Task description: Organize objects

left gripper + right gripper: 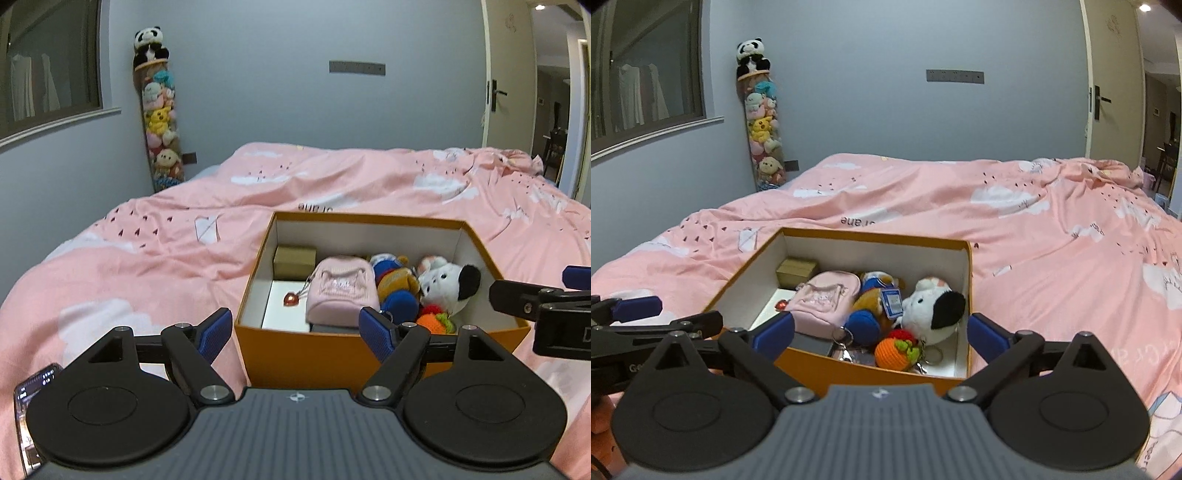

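Left wrist view shows a phone (35, 384) at 8 o'clock, lying on the pink bed cover (147, 266). Next comes the left gripper (297, 332), low at 6 o'clock. Its two blue fingers (216, 334) are spread wide apart and hold nothing.

Just past them sits the orange box (314, 354), a little to the right of the middle. It has no lid on, likely so toys can drop straight in. Inside, from left to right, are a small brown box (295, 262) in the far corner, a red charm (290, 299), a pink bag (341, 295), a blue and yellow stuffed toy (395, 284), and a white plush with a black ear (448, 286). A small orange knitted toy (430, 321) sits in front. The toys look packed close so they all fit.

At 3 o'clock the right gripper (532, 291) pokes in from the side. From its own camera its fingers (774, 330) are also wide open and empty, hanging over the near edge of the box.

The bed looks bare of loose toys, so the tidying seems nearly done.
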Demonstrator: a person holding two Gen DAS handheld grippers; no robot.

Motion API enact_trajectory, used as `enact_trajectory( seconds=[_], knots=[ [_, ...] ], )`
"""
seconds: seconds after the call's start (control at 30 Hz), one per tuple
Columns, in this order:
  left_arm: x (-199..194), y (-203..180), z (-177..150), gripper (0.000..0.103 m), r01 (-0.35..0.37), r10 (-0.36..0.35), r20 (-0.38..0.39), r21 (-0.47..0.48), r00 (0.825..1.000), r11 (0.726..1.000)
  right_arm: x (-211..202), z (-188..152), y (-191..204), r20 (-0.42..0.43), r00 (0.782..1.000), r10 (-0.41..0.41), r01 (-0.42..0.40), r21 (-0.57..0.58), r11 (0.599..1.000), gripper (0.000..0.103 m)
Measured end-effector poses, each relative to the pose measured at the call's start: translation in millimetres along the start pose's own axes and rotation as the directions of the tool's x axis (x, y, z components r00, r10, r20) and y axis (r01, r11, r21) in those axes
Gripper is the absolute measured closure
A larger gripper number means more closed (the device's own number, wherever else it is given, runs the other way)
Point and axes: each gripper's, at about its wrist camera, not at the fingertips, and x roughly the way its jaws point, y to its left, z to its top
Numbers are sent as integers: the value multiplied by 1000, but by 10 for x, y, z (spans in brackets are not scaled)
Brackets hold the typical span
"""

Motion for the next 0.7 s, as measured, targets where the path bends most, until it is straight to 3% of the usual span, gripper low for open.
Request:
enact_trajectory(
  seconds=[0.3, 0.7],
  knots=[
    [138, -22, -55, 13, -8, 9, -98, 14, 995, 1000, 134, -83, -44, -68, 997, -24, 25, 22, 999, 2],
    [185, -43, -84, 13, 7, -5, -141, 8, 990, 1000, 174, -116, -60, -95, 995, -27, 30, 30, 999, 2]
  ],
)
